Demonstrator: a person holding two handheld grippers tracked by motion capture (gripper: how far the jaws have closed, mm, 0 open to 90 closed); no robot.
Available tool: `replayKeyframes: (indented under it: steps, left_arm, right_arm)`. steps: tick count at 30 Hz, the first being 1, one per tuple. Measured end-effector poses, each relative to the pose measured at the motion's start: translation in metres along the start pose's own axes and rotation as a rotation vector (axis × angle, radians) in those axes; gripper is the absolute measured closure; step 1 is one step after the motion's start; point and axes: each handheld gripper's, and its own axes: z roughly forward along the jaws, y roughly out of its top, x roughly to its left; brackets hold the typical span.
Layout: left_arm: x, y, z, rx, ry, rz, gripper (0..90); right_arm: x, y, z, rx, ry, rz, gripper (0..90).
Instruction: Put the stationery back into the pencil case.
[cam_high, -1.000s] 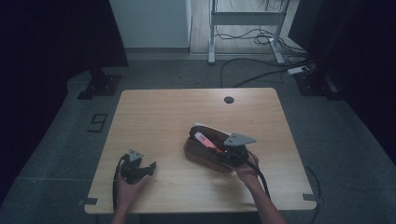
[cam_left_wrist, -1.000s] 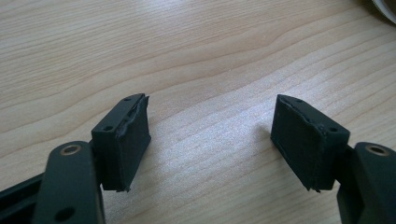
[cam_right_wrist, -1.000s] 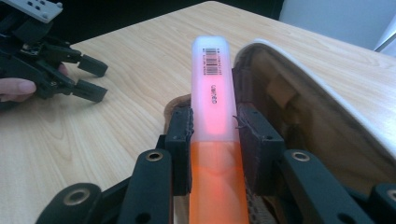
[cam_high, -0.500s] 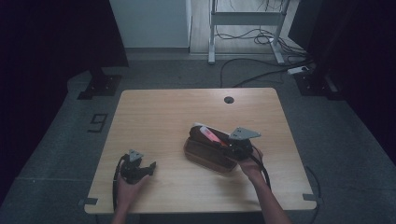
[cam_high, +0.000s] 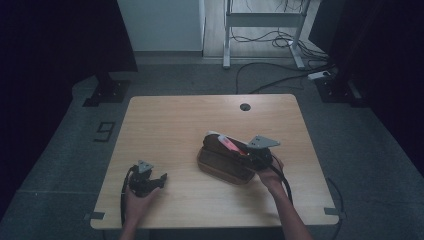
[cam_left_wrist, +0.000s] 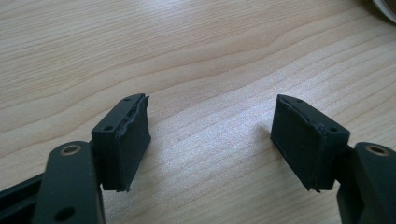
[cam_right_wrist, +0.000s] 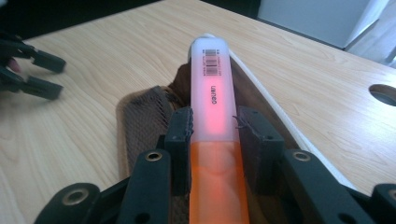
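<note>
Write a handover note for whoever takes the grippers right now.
Right hand-held gripper: shut on the orange-and-white tube, held over the open brown pencil case, right of the table's centre.
Left hand-held gripper: open, holding nothing, low over bare wood near the front left corner.
Done: tube gripped.
Left: it looks bound for or from the case; which, I cannot tell. Probably set it down, then close the case.

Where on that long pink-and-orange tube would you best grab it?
Probably around its middle, where the frosted pink cap meets the orange body, coming in along its length as the right gripper does: the tube is long and flat-sided, so pads sit squarely on both sides.
</note>
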Motion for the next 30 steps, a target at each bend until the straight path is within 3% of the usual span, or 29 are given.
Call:
replayKeyframes:
  steps: [5, 8, 30]
  left_arm:
    - [0.0, 0.0, 0.0, 0.0, 0.0, 0.0, 27.6]
    - [0.0, 0.0, 0.0, 0.0, 0.0, 0.0, 27.6]
    - [0.0, 0.0, 0.0, 0.002, -0.001, 0.002, 27.6]
  right_arm:
    - [0.006, 0.0, 0.001, -0.001, -0.039, -0.047, 57.7]
    - [0.009, 0.0, 0.0, -0.001, -0.039, -0.055, 56.0]
    - [0.015, 0.001, -0.007, -0.04, -0.014, -0.008, 51.7]
